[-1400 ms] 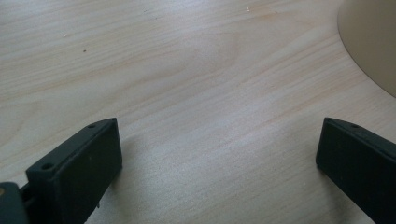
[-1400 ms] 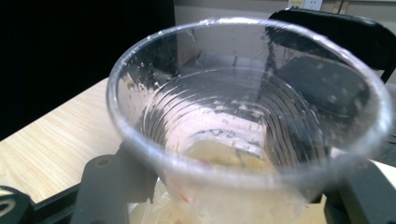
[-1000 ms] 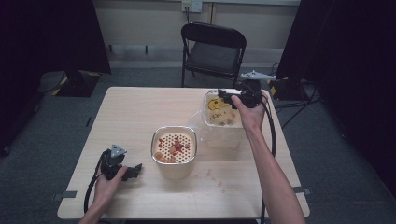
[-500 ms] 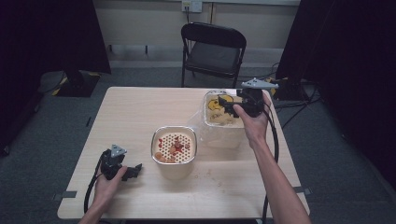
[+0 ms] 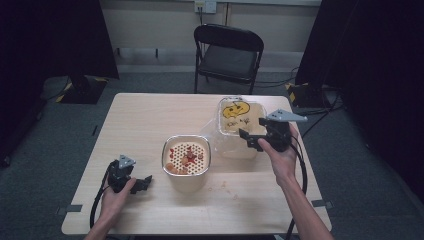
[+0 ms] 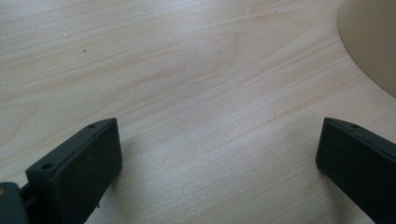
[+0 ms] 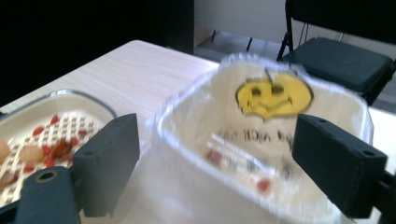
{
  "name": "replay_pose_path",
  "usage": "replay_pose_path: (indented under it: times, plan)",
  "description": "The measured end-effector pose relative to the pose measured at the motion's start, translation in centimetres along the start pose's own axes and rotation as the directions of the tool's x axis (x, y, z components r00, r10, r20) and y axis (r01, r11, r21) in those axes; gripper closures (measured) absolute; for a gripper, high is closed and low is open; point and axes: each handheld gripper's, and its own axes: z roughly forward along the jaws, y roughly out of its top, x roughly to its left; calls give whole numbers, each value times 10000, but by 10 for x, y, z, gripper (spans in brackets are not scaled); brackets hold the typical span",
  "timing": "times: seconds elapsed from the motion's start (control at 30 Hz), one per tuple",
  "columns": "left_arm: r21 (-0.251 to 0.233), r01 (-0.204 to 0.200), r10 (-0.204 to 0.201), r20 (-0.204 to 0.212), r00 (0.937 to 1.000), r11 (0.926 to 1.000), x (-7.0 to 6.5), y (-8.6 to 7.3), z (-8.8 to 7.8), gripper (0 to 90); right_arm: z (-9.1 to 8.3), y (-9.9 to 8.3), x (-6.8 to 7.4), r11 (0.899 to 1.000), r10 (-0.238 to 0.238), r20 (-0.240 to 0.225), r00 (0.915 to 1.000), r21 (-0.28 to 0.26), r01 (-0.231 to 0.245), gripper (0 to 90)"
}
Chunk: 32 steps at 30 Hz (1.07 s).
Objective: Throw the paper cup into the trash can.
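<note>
A white tub (image 5: 235, 122) lined with a clear bag that bears a yellow smiley face stands at the table's right. My right gripper (image 5: 250, 139) hovers at its near right corner, pointing left. In the right gripper view the tub (image 7: 261, 135) lies blurred ahead of the right gripper (image 7: 219, 163); its jaws have just been opening, stand wide, and press on nothing. A beige bowl (image 5: 186, 159) with a perforated insert holds red and orange bits. My left gripper (image 5: 144, 184) rests open on the wood at front left, and the left gripper view shows the left gripper (image 6: 217, 154) holding nothing.
A black folding chair (image 5: 227, 50) stands beyond the table's far edge. Small crumbs (image 5: 222, 187) lie on the wood in front of the bowl. The bowl's wall (image 6: 373, 42) rises just right of my left gripper. Dark curtains flank the room.
My right gripper has come back from over the tub's far right corner toward the person and lower, to the tub's near right side. The left hand has not moved.
</note>
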Motion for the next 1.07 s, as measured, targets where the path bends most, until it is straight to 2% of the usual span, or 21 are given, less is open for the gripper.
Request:
replay_pose_path:
  times: [0.13, 0.3, 0.37, 0.5, 0.57, 0.63, 0.73, 0.8, 0.83, 0.87, 0.9, 0.97, 1.07]
  plan:
    - [3, -4, 4, -1, 10000, 10000, 0, 0, 0, 0, -12, -20, 0, 9998, 85, 50, 10000, 181, -85, 140]
    - [2, -3, 3, -1, 10000, 10000, 0, 0, 0, 0, -20, -46, -1, 9979, 290, 70, 9996, 578, -293, 140]
    - [2, -3, 3, -1, 10000, 10000, 0, 0, 0, 0, -21, -59, -3, 9965, 478, 113, 9988, 678, -484, 140]
    - [14, -19, 19, -3, 10000, 10000, 0, 0, 0, 0, -15, -87, -6, 9902, 425, 348, 9985, 1320, -467, 141]
    - [13, -20, 20, -4, 10000, 10000, 0, 0, 0, 0, -10, -102, -8, 9848, 453, 560, 9974, 1650, -540, 142]
    - [1, -5, 5, -2, 10000, 10000, 0, 0, 0, 0, -4, -117, -11, 9752, 436, 727, 9964, 2137, -582, 142]
    - [5, -13, 13, 1, 10000, 10000, 0, 0, 0, 0, 6, -137, -15, 9564, 248, 839, 9962, 2880, -481, 144]
    - [1, -3, 3, -1, 10000, 10000, 0, 0, 0, 0, 12, -148, -16, 9477, 176, 1046, 9944, 3154, -500, 143]
    - [14, -22, 22, -4, 10000, 10000, 0, 0, 0, 0, 15, -153, -16, 9371, 23, 1130, 9936, 3465, -416, 145]
    - [-5, -2, 2, 3, 10000, 10000, 0, 0, 0, 0, 17, -157, -16, 9336, 38, 1181, 9930, 3555, -459, 145]
    - [0, 0, 0, 0, 10000, 10000, 0, 0, 0, 0, 18, -160, -17, 9329, 128, 1179, 9929, 3560, -543, 138]
    - [1, 0, 0, 1, 10000, 10000, 0, 0, 0, 0, 19, -163, -16, 9379, -105, 1438, 9896, 3446, -402, 131]
    - [0, 1, -1, -1, 10000, 10000, 0, 0, 0, 0, 19, -164, -15, 9415, -120, 1600, 9870, 3343, -428, 122]
